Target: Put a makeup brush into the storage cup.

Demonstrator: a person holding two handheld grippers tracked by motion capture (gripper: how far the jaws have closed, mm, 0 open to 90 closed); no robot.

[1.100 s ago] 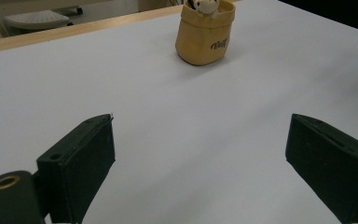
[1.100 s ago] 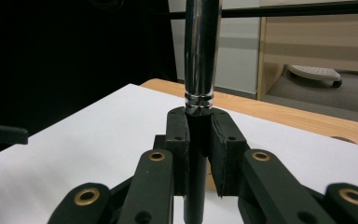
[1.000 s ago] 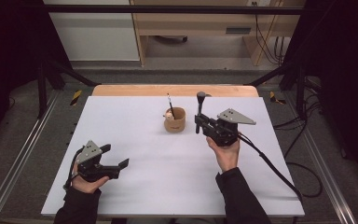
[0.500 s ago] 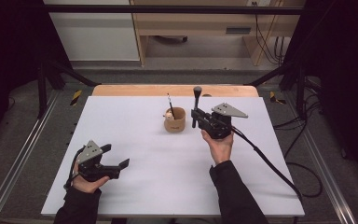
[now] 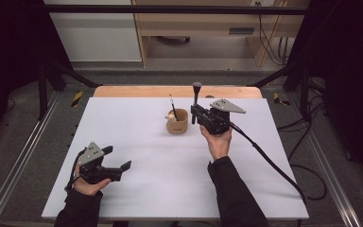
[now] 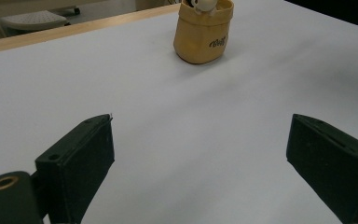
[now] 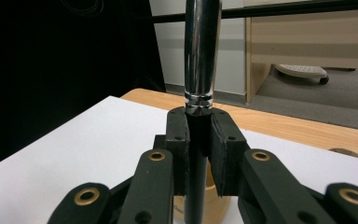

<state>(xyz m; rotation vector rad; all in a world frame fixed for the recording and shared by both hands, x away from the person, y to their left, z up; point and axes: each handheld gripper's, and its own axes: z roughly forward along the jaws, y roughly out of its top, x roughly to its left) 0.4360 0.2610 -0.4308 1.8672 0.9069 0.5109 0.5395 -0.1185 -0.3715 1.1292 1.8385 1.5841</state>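
The brush [image 5: 196,94], clamped upright by the right gripper [image 5: 196,112], is being carried leftward toward the cup [image 5: 177,121] near the table's [image 5: 123,118] far edge; the left gripper [image 5: 121,166] is being rested open.

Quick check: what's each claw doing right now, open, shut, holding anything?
Left claw: open, holding nothing, resting low over the white table.
Right claw: shut on an upright makeup brush, beside the tan cup.

One cup [image 5: 177,121], two brushes [image 5: 196,97], two claws [image 5: 194,112].

Overhead and close gripper cameras share the tan cup [image 5: 177,121].
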